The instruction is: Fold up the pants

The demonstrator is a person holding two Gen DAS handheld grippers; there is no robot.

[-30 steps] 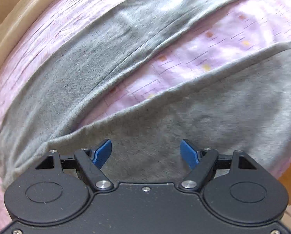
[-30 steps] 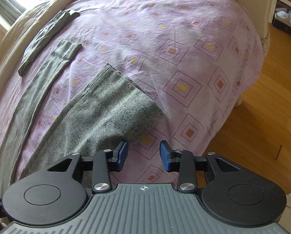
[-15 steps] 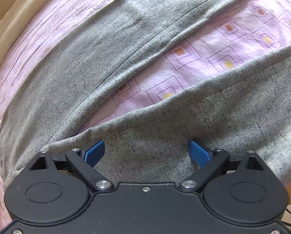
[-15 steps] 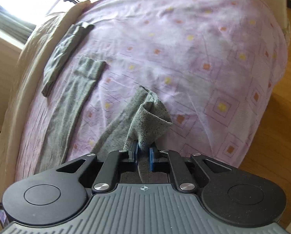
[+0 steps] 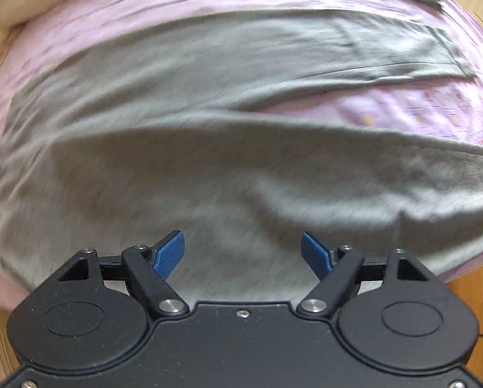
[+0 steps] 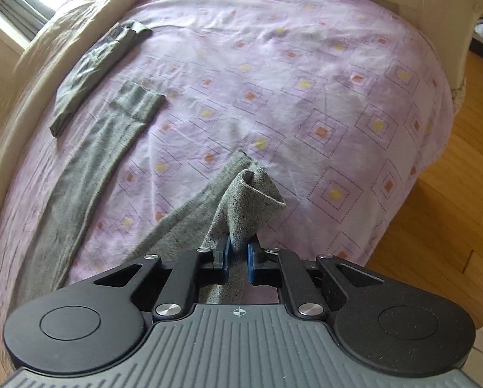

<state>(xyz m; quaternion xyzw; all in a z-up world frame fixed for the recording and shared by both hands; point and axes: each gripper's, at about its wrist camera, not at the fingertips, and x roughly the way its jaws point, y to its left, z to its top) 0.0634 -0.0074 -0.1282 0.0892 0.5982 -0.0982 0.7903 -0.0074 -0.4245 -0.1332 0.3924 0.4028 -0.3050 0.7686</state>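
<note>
right gripper (image 6: 238, 255) clamped on near hem of grey knit pants (image 6: 247, 200), lifting it to fold | left gripper (image 5: 243, 252) jaws apart, nothing between, just been narrowing above the seat to grasp

One pair of grey pants (image 6: 89, 174), two legs: far leg flat at left, near leg (image 6: 247, 200) lifted at its cuff. One folded dark garment (image 6: 92, 64) at far left. One bed, one purple patterned sheet (image 6: 306, 80). Two hand-held grippers: left hand-held gripper (image 5: 243, 253), right hand-held gripper (image 6: 238, 255), each with two blue pads. One wooden floor (image 6: 451, 210) at right.
</note>
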